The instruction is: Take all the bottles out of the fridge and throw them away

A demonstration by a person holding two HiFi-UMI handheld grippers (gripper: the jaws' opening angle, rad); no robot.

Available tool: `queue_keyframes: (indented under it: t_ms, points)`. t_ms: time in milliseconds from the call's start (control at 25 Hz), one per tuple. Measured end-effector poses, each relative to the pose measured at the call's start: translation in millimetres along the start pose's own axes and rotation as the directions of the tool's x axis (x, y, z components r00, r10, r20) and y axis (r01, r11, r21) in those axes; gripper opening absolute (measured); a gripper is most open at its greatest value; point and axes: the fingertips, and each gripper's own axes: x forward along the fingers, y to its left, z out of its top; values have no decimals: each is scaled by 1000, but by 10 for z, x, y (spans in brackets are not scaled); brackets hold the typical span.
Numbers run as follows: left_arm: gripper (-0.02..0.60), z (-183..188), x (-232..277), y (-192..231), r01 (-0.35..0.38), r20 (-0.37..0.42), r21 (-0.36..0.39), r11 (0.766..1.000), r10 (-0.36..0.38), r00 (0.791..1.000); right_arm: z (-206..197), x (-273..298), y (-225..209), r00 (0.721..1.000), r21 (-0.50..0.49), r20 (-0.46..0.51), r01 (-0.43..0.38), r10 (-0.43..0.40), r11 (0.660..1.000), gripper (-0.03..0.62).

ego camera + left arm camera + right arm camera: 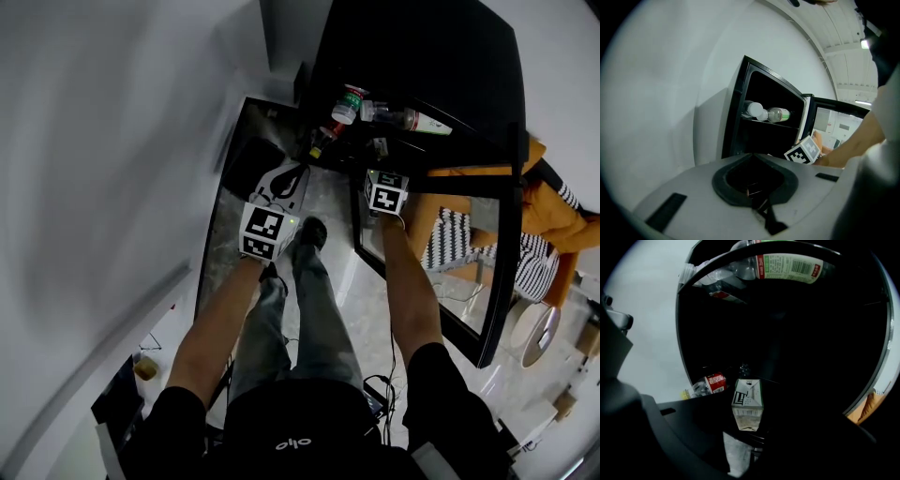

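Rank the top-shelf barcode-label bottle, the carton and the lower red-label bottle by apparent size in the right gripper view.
1. barcode-label bottle
2. carton
3. red-label bottle
The carton sits nearest the camera, so its edge over the red-label bottle is unsure.

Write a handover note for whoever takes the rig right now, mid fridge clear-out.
Left gripper: jaws together, holding nothing, outside the fridge.
Right gripper: reaching in at the lower shelf, with a small carton right ahead of its jaws; too dark to tell if it is gripped.
Upper shelf: green-label bottle and clear bottle, both lying down.
Lower shelf: red-label bottle, yellow cap.
Done: door open.
Left: every bottle; no bin in view.
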Motion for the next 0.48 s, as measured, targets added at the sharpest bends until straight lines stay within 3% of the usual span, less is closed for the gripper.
queue_keyframes:
  t_ms: [240, 480]
  points:
    - [0, 140, -164, -36, 3, 16, 9, 1000, -4, 1000, 109, -393, 105, 999, 8, 34, -5, 4, 1000, 202]
    - [0, 461, -510, -179, 8, 45, -12, 1000, -7, 999, 404, -1137, 305, 996, 27, 89, -9, 6, 1000, 201]
